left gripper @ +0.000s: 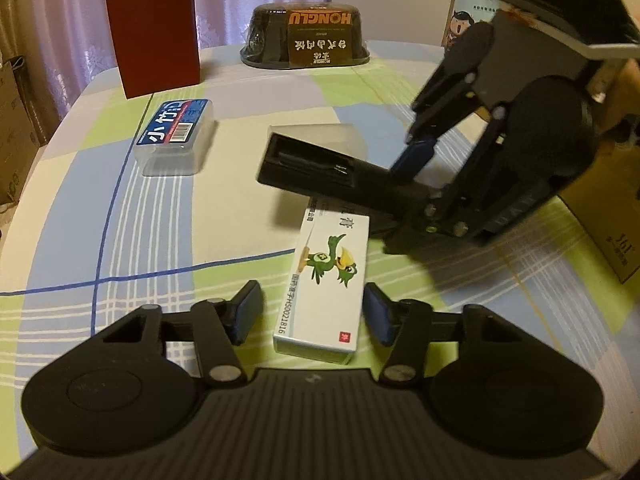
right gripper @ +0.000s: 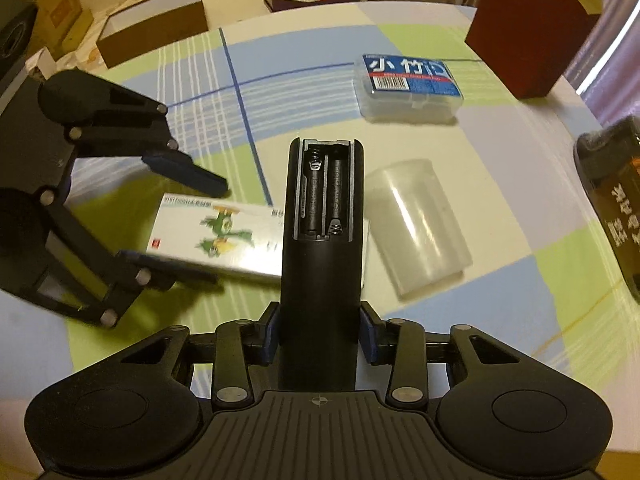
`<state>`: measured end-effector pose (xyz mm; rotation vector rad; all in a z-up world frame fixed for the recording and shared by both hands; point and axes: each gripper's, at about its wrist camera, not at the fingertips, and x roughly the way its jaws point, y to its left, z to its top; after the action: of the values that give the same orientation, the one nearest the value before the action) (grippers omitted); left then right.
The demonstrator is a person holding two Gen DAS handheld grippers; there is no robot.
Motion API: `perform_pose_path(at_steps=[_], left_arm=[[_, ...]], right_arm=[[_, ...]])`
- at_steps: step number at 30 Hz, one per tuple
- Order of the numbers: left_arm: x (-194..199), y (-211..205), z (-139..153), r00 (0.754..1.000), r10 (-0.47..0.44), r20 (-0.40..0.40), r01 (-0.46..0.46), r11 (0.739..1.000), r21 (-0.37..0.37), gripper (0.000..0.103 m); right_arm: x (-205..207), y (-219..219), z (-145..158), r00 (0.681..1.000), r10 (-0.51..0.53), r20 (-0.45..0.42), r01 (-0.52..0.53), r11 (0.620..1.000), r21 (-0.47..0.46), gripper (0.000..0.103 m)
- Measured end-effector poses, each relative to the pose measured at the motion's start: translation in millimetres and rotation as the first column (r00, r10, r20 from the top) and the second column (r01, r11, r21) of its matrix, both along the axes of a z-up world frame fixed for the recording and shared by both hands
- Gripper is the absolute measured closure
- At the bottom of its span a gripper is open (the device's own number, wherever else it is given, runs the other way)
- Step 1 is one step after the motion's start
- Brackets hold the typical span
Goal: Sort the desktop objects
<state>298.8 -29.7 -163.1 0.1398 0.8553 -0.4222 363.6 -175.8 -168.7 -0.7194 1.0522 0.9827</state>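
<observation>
my right gripper [right gripper: 319, 340] is clamped on the lower body of the black remote [right gripper: 322, 248], pads pressed to both its sides. it juts forward above the table with its battery bay facing up, cover off, two cells showing. i judge holding it low on the body keeps the open bay clear and the far end free to set down.

my left gripper [left gripper: 312, 312] is spread wide around the near end of the white medicine box [left gripper: 326, 280]. the right pad sits just beside the box's edge, the left pad well off it, so nothing is gripped yet. the box lies flat on the checked tablecloth [left gripper: 80, 208], its far end running under the raised remote. that overlap is why i'd take the box from this near end.

beyond them, a clear plastic sleeve [right gripper: 416, 224] lies on its side just beside the remote. the blue-labelled clear case [left gripper: 174, 136] lies further out. at the far edge the dark red box [left gripper: 154, 36] stands upright, and the black honglu tub [left gripper: 306, 36] rests upside down. these look untouched, so sorting seems early.
</observation>
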Motion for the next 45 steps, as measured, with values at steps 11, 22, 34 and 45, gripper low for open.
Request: perform_pose_path(at_steps=[11, 22, 34, 45], left_arm=[[-28.4, -6.2, 7.1, 1.000, -0.006, -0.024, 0.007, 0.999, 0.040, 0.070], [-104.1, -19.0, 24.7, 0.998, -0.022, -0.051, 0.025, 0.999, 0.046, 0.070], [-147.2, -34.3, 32.2, 0.998, -0.011, -0.056, 0.016, 0.996, 0.090, 0.070], [-132.4, -49.1, 20.0, 0.997, 0.014, -0.072, -0.005, 0.993, 0.118, 0.057]], right_arm=[[-23.7, -21.3, 17.6, 0.955, -0.295, -0.010, 0.295, 0.955, 0.007, 0.065], [-103.5, -43.3, 34.8, 0.874, -0.483, -0.061, 0.486, 0.871, 0.067, 0.065], [-176.0, -76.1, 32.6, 0.794, -0.596, -0.117, 0.606, 0.789, 0.098, 0.065], [-189.9, -103.9, 24.5, 0.753, -0.641, -0.147, 0.657, 0.744, 0.121, 0.065]])
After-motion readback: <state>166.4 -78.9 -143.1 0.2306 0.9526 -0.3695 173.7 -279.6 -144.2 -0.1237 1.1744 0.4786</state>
